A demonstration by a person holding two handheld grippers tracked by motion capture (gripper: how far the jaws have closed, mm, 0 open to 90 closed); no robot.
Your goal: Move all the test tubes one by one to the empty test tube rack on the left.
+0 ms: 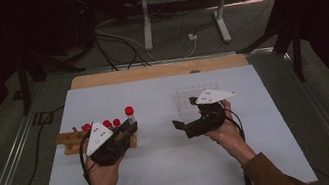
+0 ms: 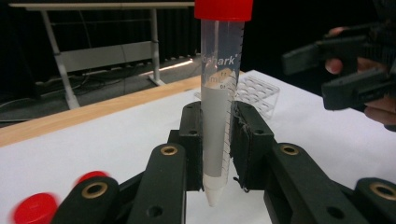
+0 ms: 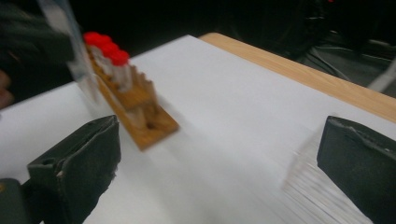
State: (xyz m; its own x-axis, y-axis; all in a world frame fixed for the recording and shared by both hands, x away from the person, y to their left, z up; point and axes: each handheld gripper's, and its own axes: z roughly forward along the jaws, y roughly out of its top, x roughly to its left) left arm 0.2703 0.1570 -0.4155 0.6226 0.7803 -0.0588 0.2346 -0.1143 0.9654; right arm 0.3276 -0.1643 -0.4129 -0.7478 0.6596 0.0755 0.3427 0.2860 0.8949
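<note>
Two racks on white table cover (image 1: 166,173). Wooden rack (image 1: 70,141) at left: holds three red-capped tubes (image 1: 107,124) upright in a row, seen from above; in right gripper view same rack (image 3: 135,109) blurred, caps bunched at far end, near holes apparently vacant. Clear plastic rack (image 1: 188,96) at centre-right, beyond right hand; wells (image 2: 257,91) look vacant in left gripper view.

One more tube (image 2: 219,102) out of the racks, clamped upright in left gripper (image 1: 130,128). Red screw cap on top, clear wall with printed graduation marks, conical tip pointing down below the pads. Contents not discernible; wall looks translucent, no liquid line visible. Left pads (image 2: 194,149) pressed on both sides of lower barrel, jaws closed tight around it. Tube raised off the cover, just to the right of wooden rack in high view (image 1: 129,114), cap standing higher than the three in the rack.

Right gripper (image 1: 182,127) between the two racks, near clear rack, jaws pointing toward left gripper. Jaws spread wide, nothing between them; bare cover and rack edge visible in the gap. Well apart from the held tube.

Wooden table edge (image 1: 159,70) exposed beyond the cover.
</note>
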